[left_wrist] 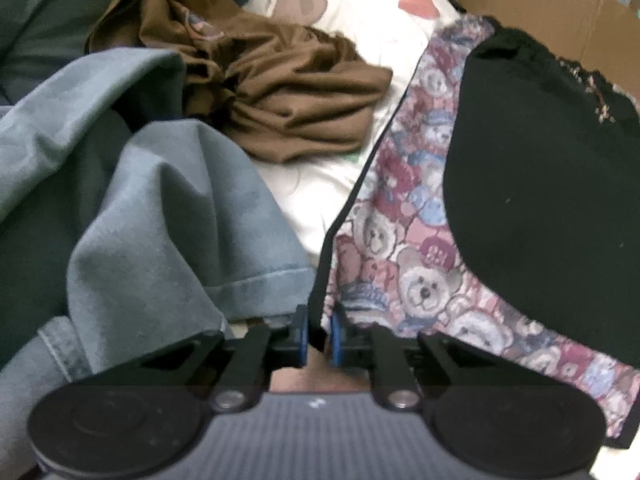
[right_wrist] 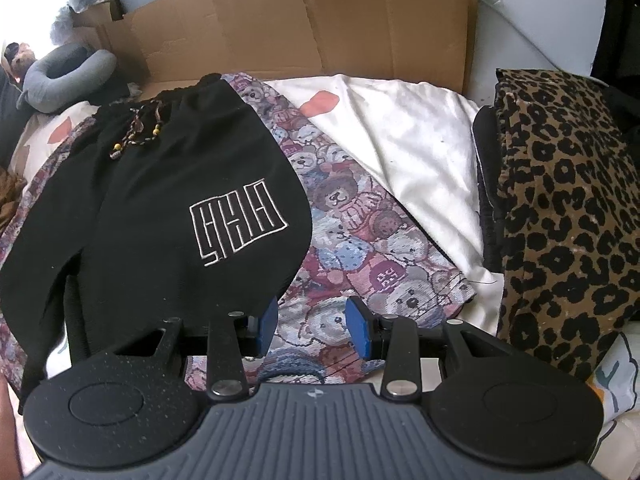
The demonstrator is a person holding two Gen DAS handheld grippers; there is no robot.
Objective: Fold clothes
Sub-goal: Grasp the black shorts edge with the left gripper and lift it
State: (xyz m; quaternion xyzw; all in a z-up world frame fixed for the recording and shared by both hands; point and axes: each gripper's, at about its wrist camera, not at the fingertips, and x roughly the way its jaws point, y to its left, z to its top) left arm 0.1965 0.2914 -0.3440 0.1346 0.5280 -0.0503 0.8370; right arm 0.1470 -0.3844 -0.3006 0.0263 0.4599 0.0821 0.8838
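A teddy-bear print cloth [left_wrist: 400, 260] with a black trimmed edge lies spread on the white bedding [left_wrist: 320, 192]. A black garment [left_wrist: 540, 200] lies flat on top of it. My left gripper [left_wrist: 319, 330] is shut on the cloth's black edge at its near left corner, and the strip runs up from between the blue pads. In the right wrist view the black garment [right_wrist: 160, 200] shows a white embroidered logo and a beaded drawstring. My right gripper [right_wrist: 313, 326] stands open over the bear cloth [right_wrist: 360, 220], just right of the black garment's hem, and its pads press on nothing.
A blue-grey garment [left_wrist: 160, 220] is heaped at the left and a crumpled brown one [left_wrist: 280, 100] lies behind it. Flattened cardboard [right_wrist: 300, 20] stands at the back. A leopard-print garment [right_wrist: 560, 200] is piled at the right and a grey neck pillow [right_wrist: 68, 76] sits far left.
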